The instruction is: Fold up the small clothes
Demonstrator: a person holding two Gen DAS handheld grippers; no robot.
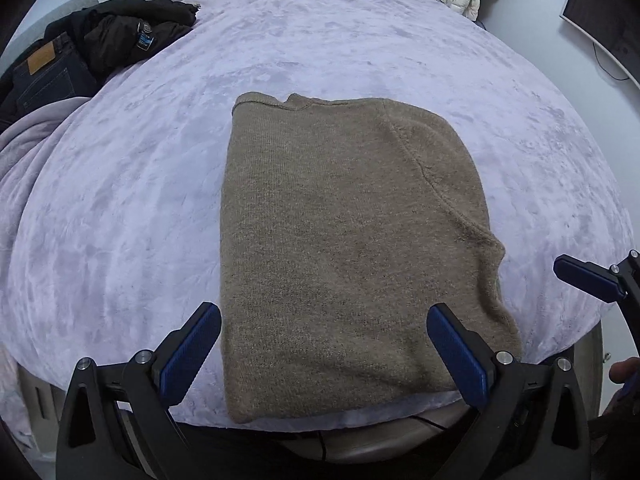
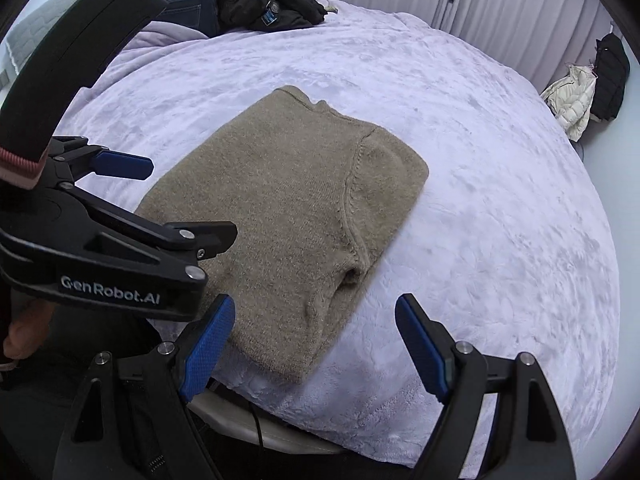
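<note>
A folded brown sweater (image 1: 344, 248) is laid near the bed's (image 1: 120, 200) front edge; the left gripper (image 1: 324, 344) and right gripper (image 2: 316, 336) are held spread wide, nothing gripped.

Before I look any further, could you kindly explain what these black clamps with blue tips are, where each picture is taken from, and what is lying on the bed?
They are two hand-held grippers; a person carries one in each hand, and each has a fisheye camera looking out along its two blue-padded fingers. One picture comes from the left gripper, the other from the right gripper. Both stand open and hold nothing. On the lilac plush blanket lies a beige knitted sweater, already folded into a rough rectangle. At the far corner sit dark jeans and a black jacket. The right view also shows the left gripper from the side, beside the sweater.
</note>
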